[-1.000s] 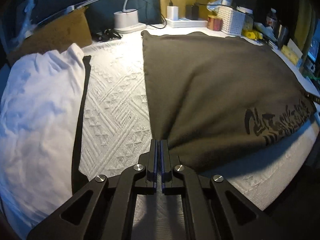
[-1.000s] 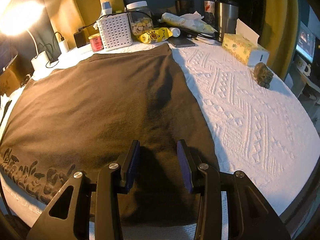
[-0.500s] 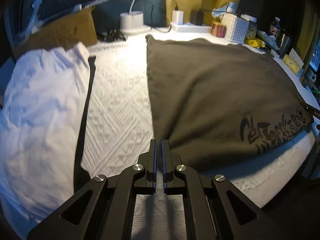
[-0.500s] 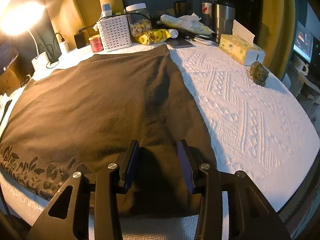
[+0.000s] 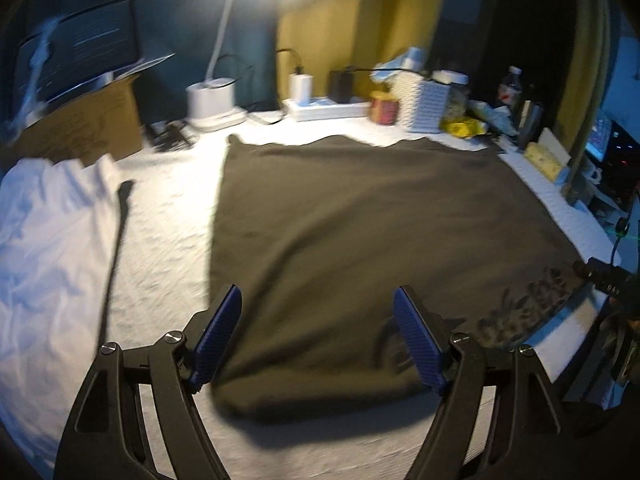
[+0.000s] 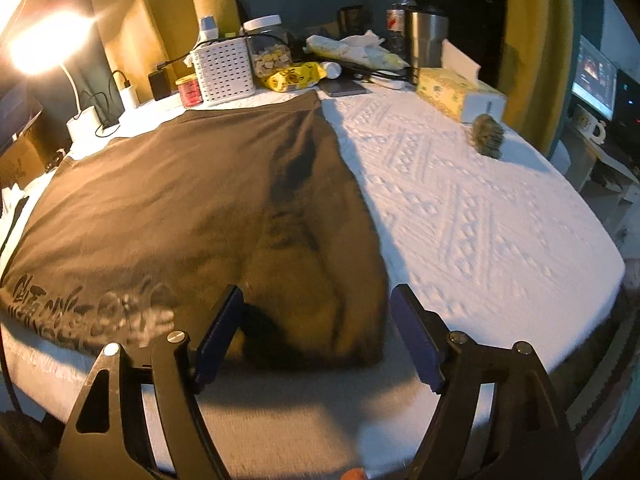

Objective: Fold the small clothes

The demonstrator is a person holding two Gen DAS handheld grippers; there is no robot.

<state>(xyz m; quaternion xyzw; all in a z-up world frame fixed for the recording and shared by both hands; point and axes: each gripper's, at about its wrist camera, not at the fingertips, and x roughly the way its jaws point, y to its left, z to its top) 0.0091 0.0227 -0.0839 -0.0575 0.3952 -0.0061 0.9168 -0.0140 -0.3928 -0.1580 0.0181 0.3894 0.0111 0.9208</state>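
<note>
A dark brown garment (image 5: 360,220) (image 6: 192,208) with a black printed design along its near edge lies spread flat on the white textured cover (image 5: 168,232) (image 6: 480,208). My left gripper (image 5: 318,336) hovers over its near left corner, jaws opening wide, blue pads clear of the cloth, nothing between them. My right gripper (image 6: 316,334) hangs over the near right corner, its jaws also opening, and the cloth lies below them untouched. The right gripper's edge (image 5: 600,276) shows at the far right of the left wrist view.
A crumpled white garment (image 5: 48,264) with a black strap (image 5: 114,256) lies at left. Along the back stand a lamp base (image 5: 212,104), power strip (image 5: 328,106), red tin (image 6: 189,91), white basket (image 6: 222,70), jar, steel tumbler (image 6: 426,40) and tissue box (image 6: 456,92). A small dark figurine (image 6: 488,136) sits at right.
The left gripper went from shut to wide open and rose and drew back from the garment's corner. The right gripper spread from half open to wide and pulled back slightly.
</note>
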